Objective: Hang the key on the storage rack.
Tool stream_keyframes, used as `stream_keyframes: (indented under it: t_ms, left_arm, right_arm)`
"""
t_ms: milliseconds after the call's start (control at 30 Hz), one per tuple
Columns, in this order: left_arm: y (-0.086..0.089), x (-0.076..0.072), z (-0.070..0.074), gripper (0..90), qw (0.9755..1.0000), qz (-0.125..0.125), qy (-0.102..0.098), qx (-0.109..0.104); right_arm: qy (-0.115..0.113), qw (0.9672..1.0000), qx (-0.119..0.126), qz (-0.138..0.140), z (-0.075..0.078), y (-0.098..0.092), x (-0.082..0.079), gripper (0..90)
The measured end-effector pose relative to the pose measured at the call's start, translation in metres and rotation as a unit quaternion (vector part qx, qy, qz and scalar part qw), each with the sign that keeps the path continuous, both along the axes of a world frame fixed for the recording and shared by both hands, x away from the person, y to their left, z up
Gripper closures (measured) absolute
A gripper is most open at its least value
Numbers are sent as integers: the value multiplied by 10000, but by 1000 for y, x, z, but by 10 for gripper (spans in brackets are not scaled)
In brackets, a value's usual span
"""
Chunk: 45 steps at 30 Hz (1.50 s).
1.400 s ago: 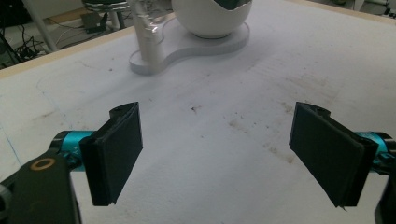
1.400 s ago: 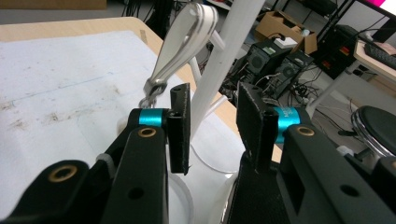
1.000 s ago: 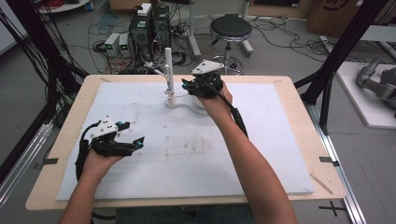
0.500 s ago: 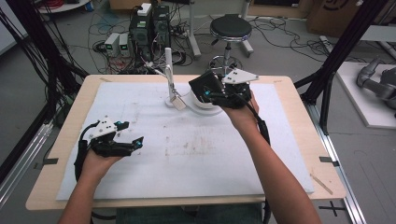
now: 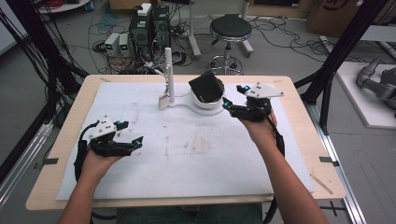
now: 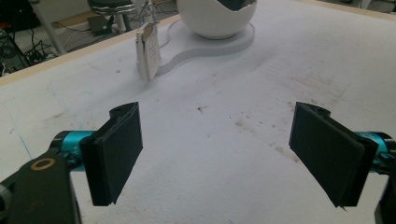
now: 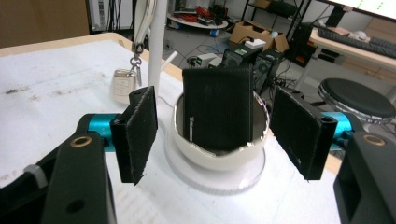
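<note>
1. White tabletop (image 5: pixel 196 154) carries a white bowl (image 5: pixel 205 103) holding our black wallet (image 5: pixel 206 87) upright.
2. Our right claw (image 5: pixel 226 103) has drawn back beside the bowl, its jaws just opened wide and empty: wallet delivered.
3. Our left claw (image 5: pixel 138 142) rests wide, empty.

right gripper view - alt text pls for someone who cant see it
A black wallet stands upright in a white egg-shaped bowl on a white table. The right gripper faces it with both black jaws apart and nothing between them. To the left, a small padlock hangs beside a white post.
</note>
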<state>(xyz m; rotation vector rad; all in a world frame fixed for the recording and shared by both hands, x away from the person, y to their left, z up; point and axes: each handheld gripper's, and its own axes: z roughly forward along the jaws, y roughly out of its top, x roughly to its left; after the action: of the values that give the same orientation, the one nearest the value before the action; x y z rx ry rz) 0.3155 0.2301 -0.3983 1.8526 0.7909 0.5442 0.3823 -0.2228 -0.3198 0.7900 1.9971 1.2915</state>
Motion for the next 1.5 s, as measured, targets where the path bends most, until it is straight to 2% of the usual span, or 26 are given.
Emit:
stream_keyframes:
  t_ms: [167,267,467,800,967,1033,1267,1500]
  left_arm:
    - [-2,1,0,173,10000,-35,12,15]
    - [-2,1,-1,173,10000,-32,11,4]
    - [-2,2,0,173,10000,-43,10,11]
    - [-3,3,-1,173,10000,-28,16,23]
    - [-4,5,0,173,10000,-27,0,-31]
    - [-5,5,-1,173,10000,-38,5,-24]
    - [-7,7,-3,173,10000,-41,38,19]
    - [-7,7,-5,173,10000,-79,41,15]
  right_arm:
    - [204,9997,73,-111,-13,-11,-5,278]
    - [215,9996,116,-139,-25,-18,-12,251]
    - [312,9994,97,-146,-40,-22,-22,223]
    - [404,9986,271,-188,-66,-31,-34,206]
    - [491,9985,194,-170,-76,-33,-37,206]
    - [581,9981,184,-133,-79,-34,-37,206]
    - [575,9981,151,-166,-81,-37,-36,206]
    - [660,9974,156,-230,-82,-39,-35,205]
